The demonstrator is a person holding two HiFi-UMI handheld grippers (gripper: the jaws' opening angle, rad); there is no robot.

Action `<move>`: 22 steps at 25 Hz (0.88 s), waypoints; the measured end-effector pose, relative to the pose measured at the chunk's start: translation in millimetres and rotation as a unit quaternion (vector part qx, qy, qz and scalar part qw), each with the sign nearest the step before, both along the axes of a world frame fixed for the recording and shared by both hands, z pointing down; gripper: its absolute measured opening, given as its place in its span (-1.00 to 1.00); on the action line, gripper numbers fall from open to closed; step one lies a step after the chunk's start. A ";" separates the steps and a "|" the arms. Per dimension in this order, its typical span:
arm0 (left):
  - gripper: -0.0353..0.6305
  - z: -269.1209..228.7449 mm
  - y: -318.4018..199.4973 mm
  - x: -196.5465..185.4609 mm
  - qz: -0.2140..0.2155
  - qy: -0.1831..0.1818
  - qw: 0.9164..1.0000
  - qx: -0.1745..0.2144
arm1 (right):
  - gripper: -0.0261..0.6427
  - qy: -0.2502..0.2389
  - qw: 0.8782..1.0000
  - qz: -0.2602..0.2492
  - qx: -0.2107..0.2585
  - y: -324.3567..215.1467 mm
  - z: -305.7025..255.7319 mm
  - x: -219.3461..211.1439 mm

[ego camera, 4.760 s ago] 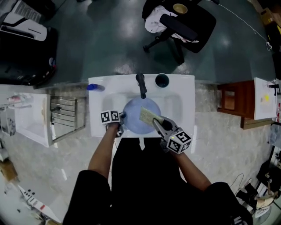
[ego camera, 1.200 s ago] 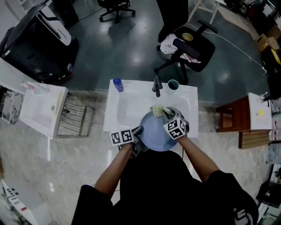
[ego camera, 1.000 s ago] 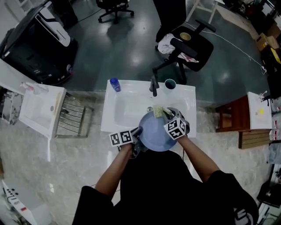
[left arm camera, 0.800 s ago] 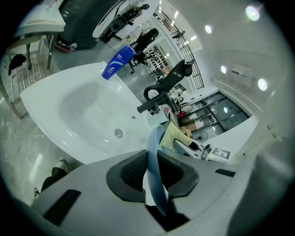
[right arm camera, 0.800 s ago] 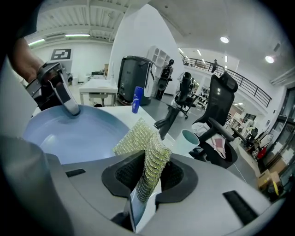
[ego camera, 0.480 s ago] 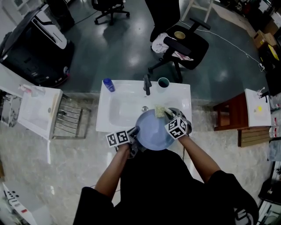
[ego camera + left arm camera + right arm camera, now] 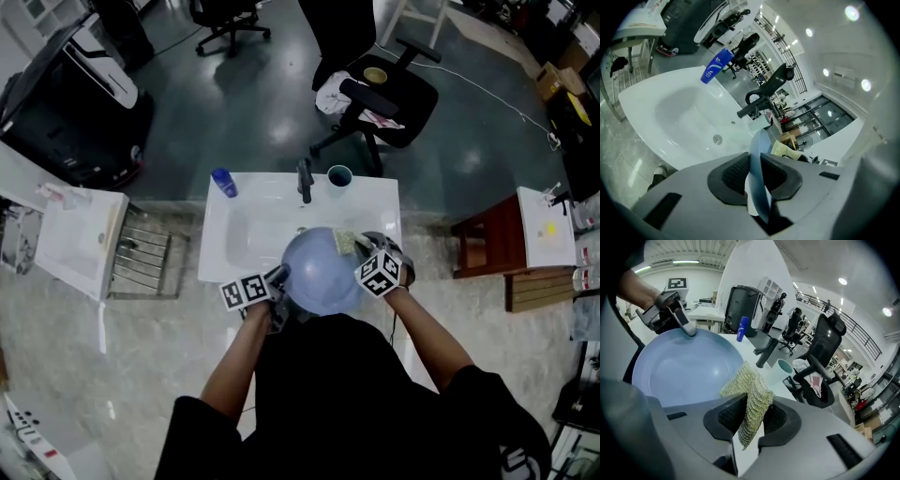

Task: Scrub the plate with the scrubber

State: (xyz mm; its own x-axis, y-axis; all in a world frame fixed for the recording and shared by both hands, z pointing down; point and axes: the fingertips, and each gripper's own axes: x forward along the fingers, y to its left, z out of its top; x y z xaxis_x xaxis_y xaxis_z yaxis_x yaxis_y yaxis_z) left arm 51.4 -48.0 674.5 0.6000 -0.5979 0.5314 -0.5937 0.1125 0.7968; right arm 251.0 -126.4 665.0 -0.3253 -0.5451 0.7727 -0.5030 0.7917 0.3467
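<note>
Right tool [image 7: 752, 415]: scrubber [image 7: 749, 389] nearer plate [image 7: 679, 369] rim

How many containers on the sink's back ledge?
2: a blue bottle at the sink ledge's left end, a teal cup just right of the faucet. The plate may hide more.

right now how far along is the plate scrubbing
Done: both pickups. The left gripper is clamped on the rim of the blue plate, held above the sink; the right gripper is clamped on the yellow scrubber. In hand: the scrubber sits at the plate's far right edge, so scrubbing looks under way. Left: the rest of the plate's face; no suds or dirt show to judge by.
</note>
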 end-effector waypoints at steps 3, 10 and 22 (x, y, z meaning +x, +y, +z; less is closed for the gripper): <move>-0.71 1.1 -1.5 -0.3 -0.004 0.001 1.000 0.000 | -0.70 0.007 1.000 -0.002 -0.009 4.1 3.3 6.9; -0.71 4.4 -5.3 -3.3 -0.022 0.007 1.000 -0.008 | -0.70 0.022 0.999 -0.010 -0.046 16.6 8.0 15.0; -0.71 10.5 -11.9 -23.5 -0.052 0.014 0.998 -0.015 | -0.71 0.008 0.993 -0.022 -0.117 43.5 8.7 4.5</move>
State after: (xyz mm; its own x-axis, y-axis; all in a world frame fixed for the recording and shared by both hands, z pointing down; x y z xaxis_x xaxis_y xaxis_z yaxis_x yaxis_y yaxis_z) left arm 28.0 -59.9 684.9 0.5507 -0.6411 0.5345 -0.5553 0.1967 0.8081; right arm 255.5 -82.9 673.7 -0.3325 -0.3360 0.8812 -0.4619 0.8727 0.1584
